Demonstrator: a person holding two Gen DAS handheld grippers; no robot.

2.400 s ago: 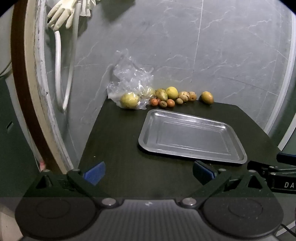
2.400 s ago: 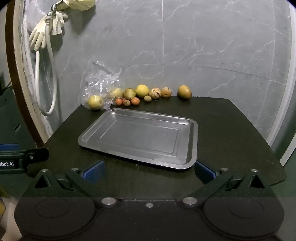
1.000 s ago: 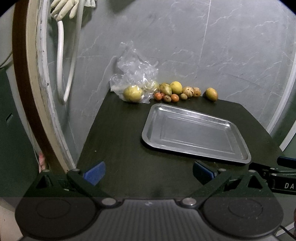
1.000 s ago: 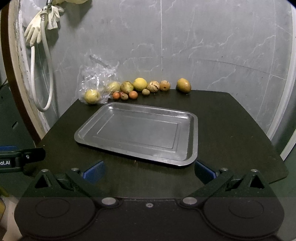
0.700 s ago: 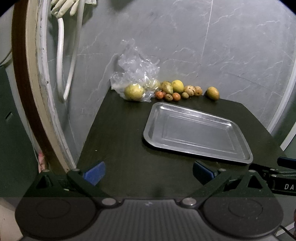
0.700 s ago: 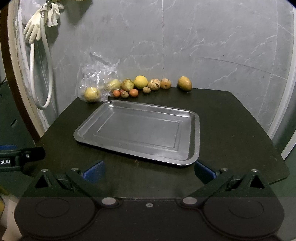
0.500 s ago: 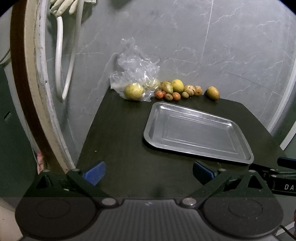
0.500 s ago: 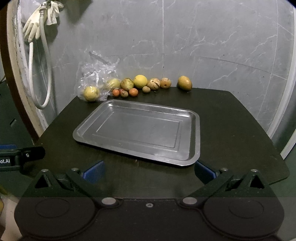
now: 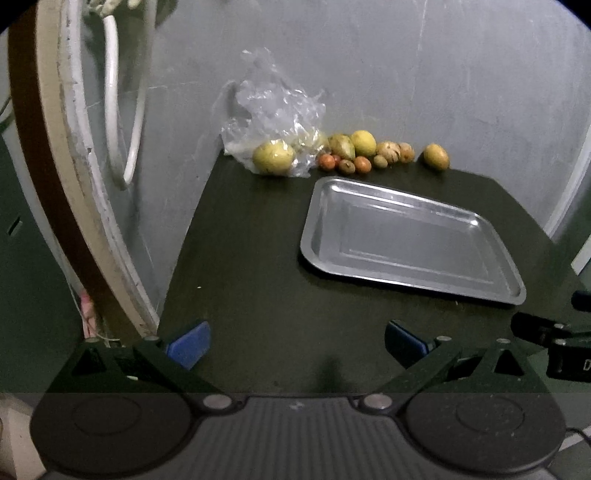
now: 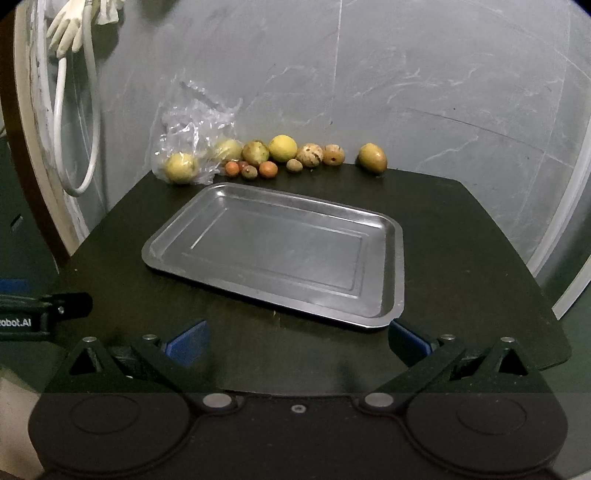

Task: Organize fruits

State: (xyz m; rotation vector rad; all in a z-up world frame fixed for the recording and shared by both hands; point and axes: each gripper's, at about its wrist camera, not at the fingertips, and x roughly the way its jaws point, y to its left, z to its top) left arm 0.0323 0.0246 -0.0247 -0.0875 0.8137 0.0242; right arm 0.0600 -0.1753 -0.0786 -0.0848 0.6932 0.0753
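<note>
An empty metal tray (image 10: 391,236) (image 9: 314,229) lies in the middle of the dark table (image 10: 461,229). A row of fruits lines the table's far edge against the wall: a yellow round fruit (image 10: 282,148) (image 9: 363,143), small orange ones (image 10: 268,169), speckled ones (image 10: 310,155) and a lone yellow-orange fruit (image 10: 373,158) (image 9: 436,156) at the right end. Another yellow fruit (image 10: 180,167) (image 9: 273,158) sits inside a clear plastic bag (image 10: 195,122) (image 9: 273,107). My left gripper (image 9: 295,343) and right gripper (image 10: 297,341) both stand open and empty over the table's near edge, far from the fruits.
A grey marble wall rises behind the table. A white hose (image 10: 74,122) (image 9: 114,92) and a rubber glove (image 10: 68,26) hang at the left beside a curved pale frame (image 9: 70,155). The other gripper's body shows at each view's side (image 9: 554,339) (image 10: 37,310).
The left gripper has drifted left, so the tray sits further right in its view. The right gripper has barely shifted. Both stay open and nothing on the table has moved.
</note>
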